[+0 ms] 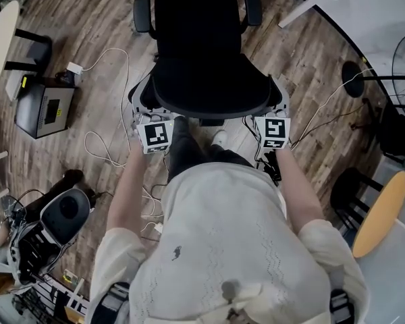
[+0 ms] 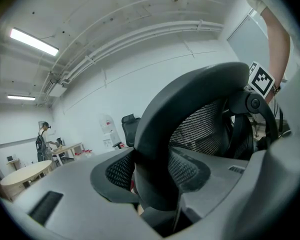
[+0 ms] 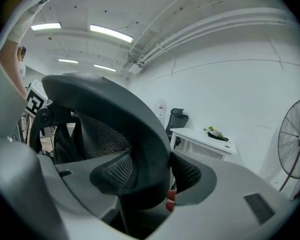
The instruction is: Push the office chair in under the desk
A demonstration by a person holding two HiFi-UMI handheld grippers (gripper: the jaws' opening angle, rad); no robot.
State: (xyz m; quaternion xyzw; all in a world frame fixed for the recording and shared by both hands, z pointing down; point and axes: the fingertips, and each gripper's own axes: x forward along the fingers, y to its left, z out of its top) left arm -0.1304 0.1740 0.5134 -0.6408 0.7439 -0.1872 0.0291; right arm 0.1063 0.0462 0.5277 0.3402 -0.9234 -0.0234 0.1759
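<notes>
Obs., head view: a person stands directly behind a black office chair (image 1: 197, 42) on a wood-plank floor (image 1: 88, 36). Both arms reach forward, one tool at each upper corner of the backrest (image 1: 209, 92).

Left tool (image 1: 140, 103): the left gripper view (image 2: 152, 179) shows the two jaws on either side of the backrest's thick top rim, textured pads (image 2: 117, 171) pressed against it. Clenched on the chair.

Right tool (image 1: 278, 103): the same on the opposite corner. In the right gripper view (image 3: 150, 176) the jaws stand wide but straddle the rim, with both pads in contact. Grasping the chair. The mesh of the backrest shows behind the rim in both gripper views.

Chair position: seat faces away from the person, armrests (image 1: 142, 12) out to either side. It stands on open floor. The white desk (image 3: 195, 134) lies beyond it and off to the right, well apart, with a small plant (image 3: 217, 133) on top. Only the desk's white legs (image 1: 298, 9) appear at the top right edge of the head view. The chair is not yet under the desk.

Surroundings: white cables (image 1: 104, 147) loop on the floor by the person's left foot. A black box (image 1: 44, 106) sits to the left and a round wooden table (image 1: 381, 211) to the right. A standing fan (image 3: 295, 139) is at the right wall. A second office chair (image 3: 177, 119) stands by the far wall.
</notes>
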